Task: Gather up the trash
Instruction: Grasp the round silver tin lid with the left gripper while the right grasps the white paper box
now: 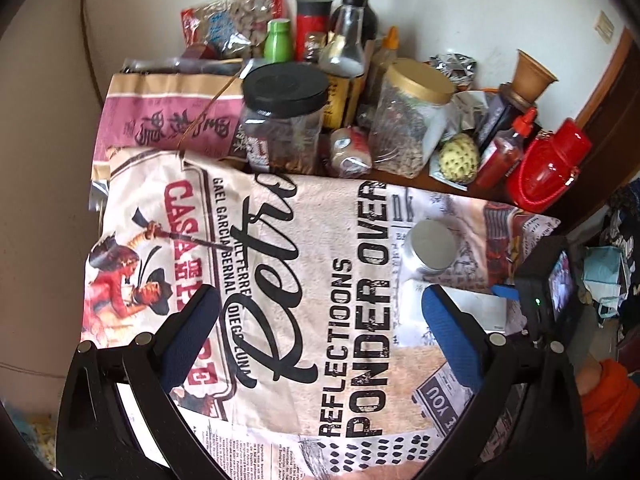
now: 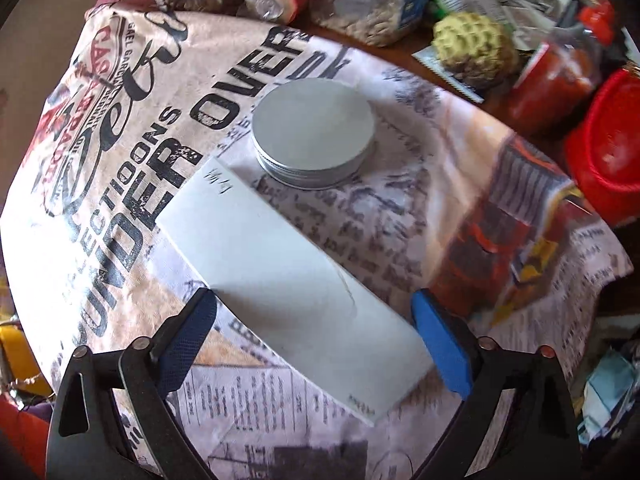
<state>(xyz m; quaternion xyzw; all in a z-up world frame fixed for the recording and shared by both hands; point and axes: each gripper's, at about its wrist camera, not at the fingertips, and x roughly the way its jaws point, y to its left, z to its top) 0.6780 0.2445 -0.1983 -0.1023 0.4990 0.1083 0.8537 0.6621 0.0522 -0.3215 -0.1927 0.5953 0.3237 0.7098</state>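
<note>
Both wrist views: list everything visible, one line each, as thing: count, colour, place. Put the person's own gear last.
printed cloth: one, beige with black lettering, covering the table front
round tin: one, silver, lid on, on the cloth
flat white box: one, white, on the cloth, just in front of the tin
black-lidded jar: one, clear, behind the cloth
gold-lidded jar: one, clear, right of the black-lidded jar
wine bottle: one, dark with red cap, at the back by the wall
green bottle: one, green, at the back
custard apple: one, yellow-green, right of the jars
sauce bottle: one, red, beside the fruit
red bag: one, red, table's right edge
left gripper: open, above the cloth
right gripper: open, straddling the white box
</note>
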